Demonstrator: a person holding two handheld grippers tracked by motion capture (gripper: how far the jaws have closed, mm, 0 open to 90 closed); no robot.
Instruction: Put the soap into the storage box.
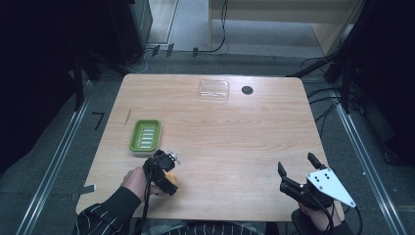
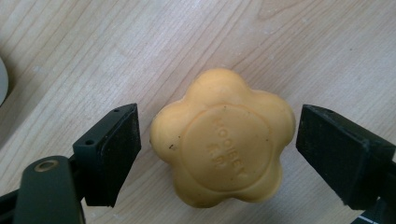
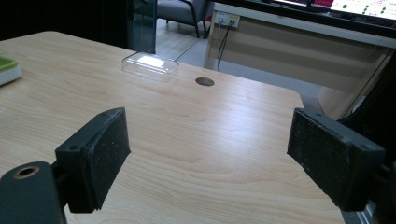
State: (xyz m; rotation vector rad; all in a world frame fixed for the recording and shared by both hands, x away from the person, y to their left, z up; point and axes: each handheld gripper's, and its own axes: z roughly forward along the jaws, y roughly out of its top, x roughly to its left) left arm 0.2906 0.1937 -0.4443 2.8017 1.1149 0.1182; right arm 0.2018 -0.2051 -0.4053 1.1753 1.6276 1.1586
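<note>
Yellow and shaped like a five-lobed flower, the soap [image 1: 171,177] lies on the wooden table [image 1: 235,147] directly under the left tongs [image 1: 164,169] in the high view, near the table's front edge. A green soap dish [image 1: 145,135] sits just beyond those tongs, and a clear plastic lid [image 1: 214,90] lies far ahead of them, beside a dark round hole [image 1: 247,90] near the far edge. The right tongs [image 1: 297,169] rest well apart to the right, near the front edge, jaws spread with nothing between them.

Seen from the left gripper view, the soap [image 2: 224,140] lies flat on the wood between the two black jaws of the left tongs [image 2: 217,149]. Both pads stand just beside its lobes, a thin gap showing on each side, so the tongs are not clamped on it.

From the right gripper view, the right tongs [image 3: 208,149] stand wide apart over bare wood. Far ahead of them lie the lid [image 3: 150,65] and the hole [image 3: 204,81]; the dish's [image 3: 7,69] edge peeks in at far left.
</note>
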